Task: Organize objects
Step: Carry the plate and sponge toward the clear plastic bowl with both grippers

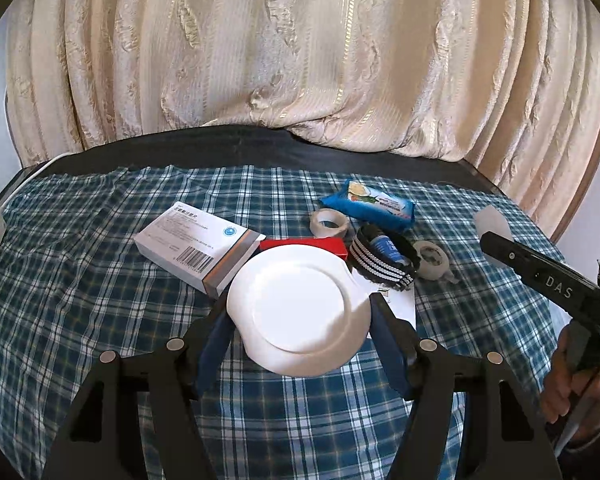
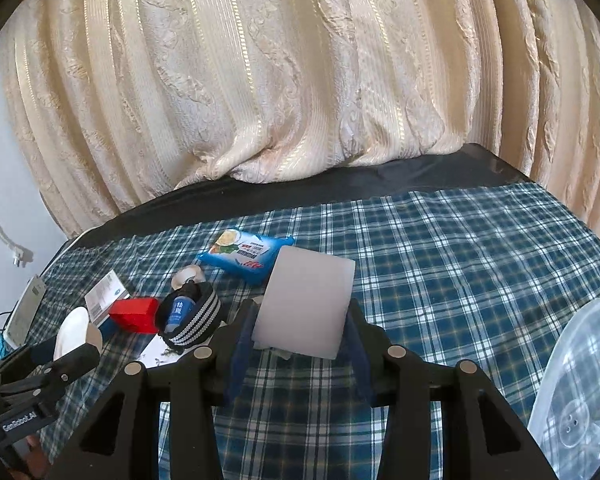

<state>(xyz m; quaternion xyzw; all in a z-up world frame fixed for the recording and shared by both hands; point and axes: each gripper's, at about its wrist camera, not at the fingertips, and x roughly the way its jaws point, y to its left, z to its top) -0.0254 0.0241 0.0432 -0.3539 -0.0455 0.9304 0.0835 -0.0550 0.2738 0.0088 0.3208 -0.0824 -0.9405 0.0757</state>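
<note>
My left gripper [image 1: 300, 320] is shut on a white round dish [image 1: 296, 300], which it holds a little above the checked cloth [image 1: 80, 300]. The blue fingers [image 1: 216, 340] press on the dish's two sides. In the right wrist view the same dish [image 2: 74, 334] shows at the lower left in that gripper [image 2: 66, 354]. My right gripper [image 2: 303, 314] is shut on a pale translucent rectangular block [image 2: 306, 300]. From the left wrist view, the block [image 1: 494, 224] sticks out beyond the right gripper's black body [image 1: 548, 280], which a hand holds.
On the cloth lie a white medicine box [image 1: 200, 246], a red box [image 1: 308, 245], two tape rolls [image 1: 330, 222] [image 1: 432, 260], a blue packet [image 1: 370, 204], a striped black band around a small blue bottle [image 1: 380, 258] and a white card [image 1: 402, 306]. A clear plastic container [image 2: 580, 392] stands at the right. A curtain [image 2: 300, 80] hangs behind.
</note>
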